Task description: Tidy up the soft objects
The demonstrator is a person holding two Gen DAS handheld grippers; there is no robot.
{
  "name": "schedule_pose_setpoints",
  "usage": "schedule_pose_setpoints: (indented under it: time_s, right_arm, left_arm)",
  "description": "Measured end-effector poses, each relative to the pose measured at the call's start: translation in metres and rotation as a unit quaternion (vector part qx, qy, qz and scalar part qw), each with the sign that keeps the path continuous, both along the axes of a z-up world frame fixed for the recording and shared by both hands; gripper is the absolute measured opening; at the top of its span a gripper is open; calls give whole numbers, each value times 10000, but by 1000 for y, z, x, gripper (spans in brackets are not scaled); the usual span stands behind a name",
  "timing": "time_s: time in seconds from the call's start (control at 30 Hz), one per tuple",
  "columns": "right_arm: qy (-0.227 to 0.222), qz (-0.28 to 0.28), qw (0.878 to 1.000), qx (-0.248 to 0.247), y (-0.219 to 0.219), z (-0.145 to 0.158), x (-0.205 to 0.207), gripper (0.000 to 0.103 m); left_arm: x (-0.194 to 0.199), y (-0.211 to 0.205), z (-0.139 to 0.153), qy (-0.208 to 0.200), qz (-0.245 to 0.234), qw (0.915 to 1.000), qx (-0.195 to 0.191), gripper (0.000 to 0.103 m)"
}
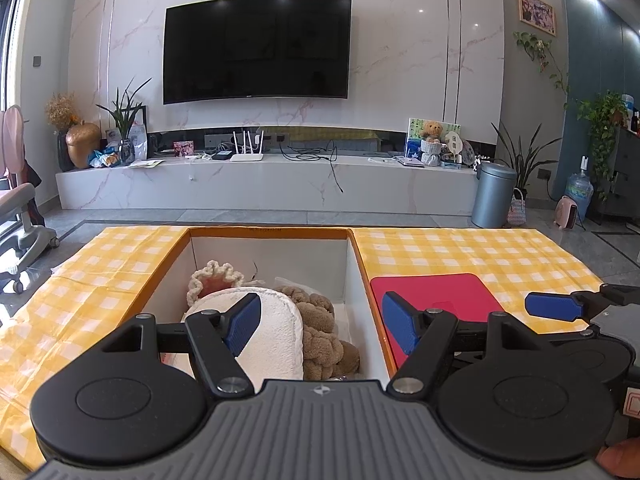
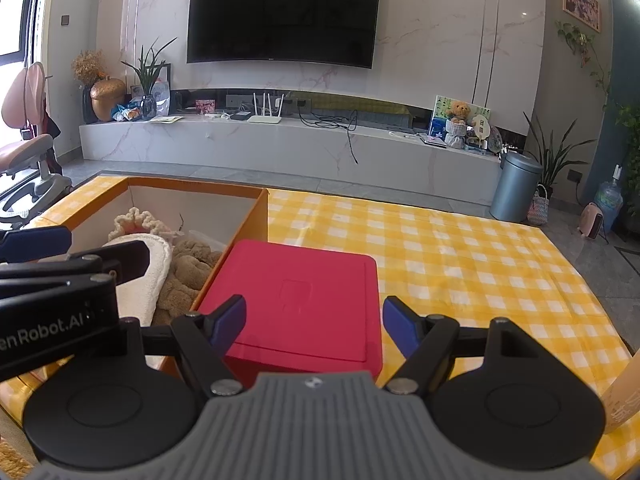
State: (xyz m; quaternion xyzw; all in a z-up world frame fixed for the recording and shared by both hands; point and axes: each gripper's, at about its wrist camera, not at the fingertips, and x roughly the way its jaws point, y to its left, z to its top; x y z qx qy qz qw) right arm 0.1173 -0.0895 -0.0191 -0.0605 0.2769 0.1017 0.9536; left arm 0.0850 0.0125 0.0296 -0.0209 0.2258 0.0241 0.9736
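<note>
An orange-rimmed box (image 1: 368,276) with white inner walls sits on the yellow checked cloth. Inside lie a white fluffy slipper (image 1: 276,340), a brown plush toy (image 1: 324,340) and a cream crocheted piece (image 1: 218,280). My left gripper (image 1: 320,326) hovers open over the box's near right part, nothing between its blue pads. In the right wrist view the same box (image 2: 250,220), slipper (image 2: 156,264) and plush (image 2: 188,272) show at left. My right gripper (image 2: 314,322) stands open above a flat red box (image 2: 304,300) beside the orange box, holding nothing.
The red box (image 1: 436,300) lies right of the orange box. The checked cloth (image 2: 460,264) stretches bare to the right. A pale cylinder edge (image 2: 624,396) shows at right. Beyond the table are a TV wall, a marble bench, a grey bin (image 2: 516,188) and a chair (image 1: 20,208).
</note>
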Motion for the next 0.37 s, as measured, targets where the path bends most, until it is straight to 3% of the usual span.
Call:
schedule_pose_setpoints:
  time_s: [0.37]
  right_arm:
    - [26, 45, 10000, -41, 3, -2, -1, 74]
  left_arm:
    - [1, 0, -2, 60, -76, 10000, -17, 81]
